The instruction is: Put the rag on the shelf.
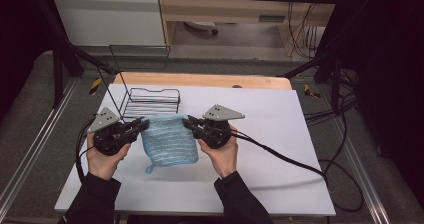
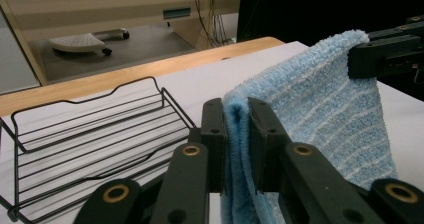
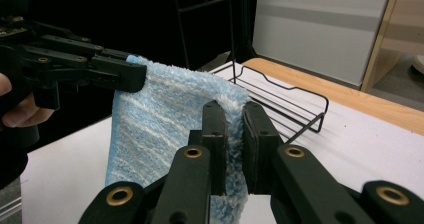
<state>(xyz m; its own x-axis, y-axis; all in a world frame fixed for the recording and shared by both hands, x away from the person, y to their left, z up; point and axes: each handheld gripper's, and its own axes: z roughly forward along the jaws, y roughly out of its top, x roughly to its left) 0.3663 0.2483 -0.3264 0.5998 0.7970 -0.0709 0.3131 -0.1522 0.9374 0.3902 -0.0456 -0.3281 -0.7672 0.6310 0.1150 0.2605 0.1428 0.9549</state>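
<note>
A light blue striped towel hangs in the air over the white table, held by its two upper corners. My left gripper is shut on the towel's left corner; in the left gripper view the cloth is pinched between the black jaws of that gripper. My right gripper is shut on the right corner, and in the right gripper view the towel is squeezed in that gripper. The towel's lower edge droops toward the table.
A black wire basket with a tall wire back stands on the table just behind the towel, also in the left gripper view as the basket. Black cables trail from the right gripper across the table's right half. A wooden strip edges the far side.
</note>
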